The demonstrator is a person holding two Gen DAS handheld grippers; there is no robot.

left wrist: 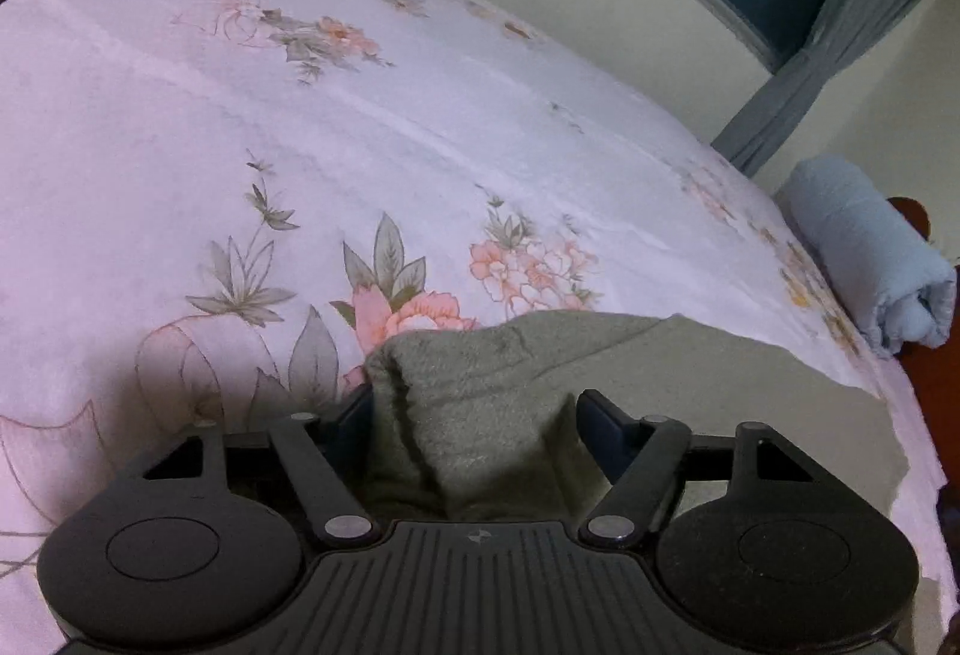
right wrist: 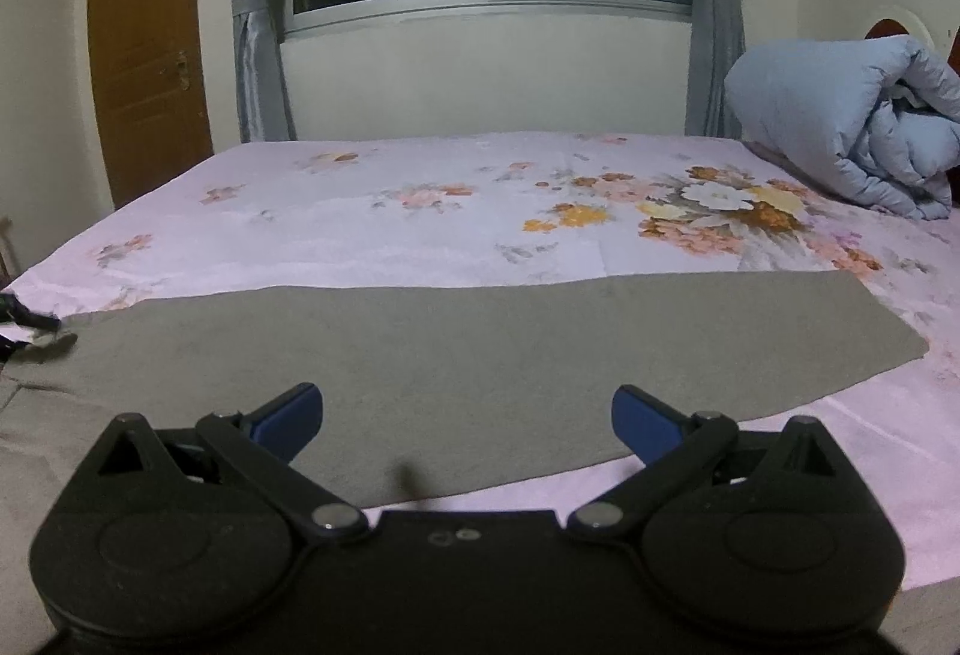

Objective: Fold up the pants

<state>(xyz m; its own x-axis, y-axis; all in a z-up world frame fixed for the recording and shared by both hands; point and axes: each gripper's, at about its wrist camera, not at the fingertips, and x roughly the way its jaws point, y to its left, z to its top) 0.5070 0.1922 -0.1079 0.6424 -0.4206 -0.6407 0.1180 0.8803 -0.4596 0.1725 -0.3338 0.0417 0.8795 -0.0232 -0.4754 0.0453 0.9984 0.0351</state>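
- Pants (right wrist: pixel 420 349): laid flat along the bed's (right wrist: pixel 420 229) near edge.
- Left gripper (left wrist: pixel 474 415): part open astride a bunched end, pads not seen pressing.
- Right gripper (right wrist: pixel 468 418): wide open, empty, over the pants.
- Step judged: grasping; closure on cloth is required next.

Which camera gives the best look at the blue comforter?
The right wrist view: the blue comforter sits large, with its quilted folds clear, at the bed's far right corner. The left wrist view shows it smaller, near the frame's right edge.
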